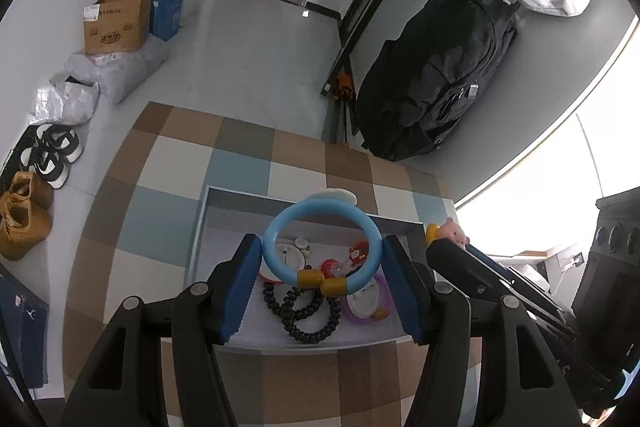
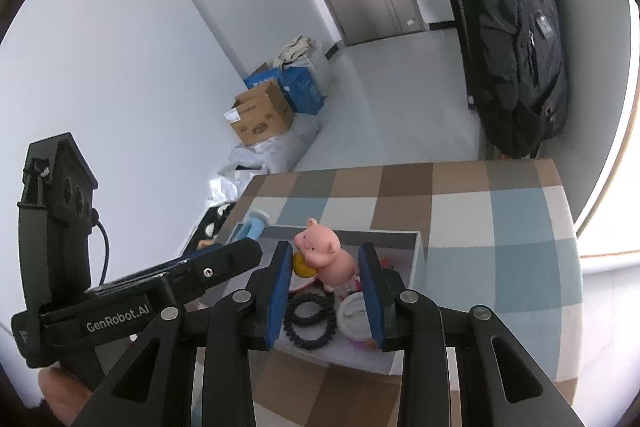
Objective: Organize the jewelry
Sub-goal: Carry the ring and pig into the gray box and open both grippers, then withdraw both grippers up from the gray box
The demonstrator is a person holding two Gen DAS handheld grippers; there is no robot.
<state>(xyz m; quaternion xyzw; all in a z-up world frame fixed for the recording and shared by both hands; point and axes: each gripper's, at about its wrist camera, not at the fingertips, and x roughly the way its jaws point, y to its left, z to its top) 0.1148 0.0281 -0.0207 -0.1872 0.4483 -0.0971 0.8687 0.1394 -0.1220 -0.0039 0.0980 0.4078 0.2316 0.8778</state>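
My left gripper is shut on a light blue bangle with gold beads and holds it above a shallow grey tray on the checkered table. In the tray lie a black bead bracelet, a purple ring bracelet, white round pieces and a red trinket. My right gripper is shut on a pink pig figure with a yellow ring, held over the tray's right part. The pig shows in the left wrist view beside my right gripper.
The tray sits on a checkered brown, blue and white tablecloth. Beyond the table are a black backpack, cardboard boxes, plastic bags and shoes on the floor, and a door at the back.
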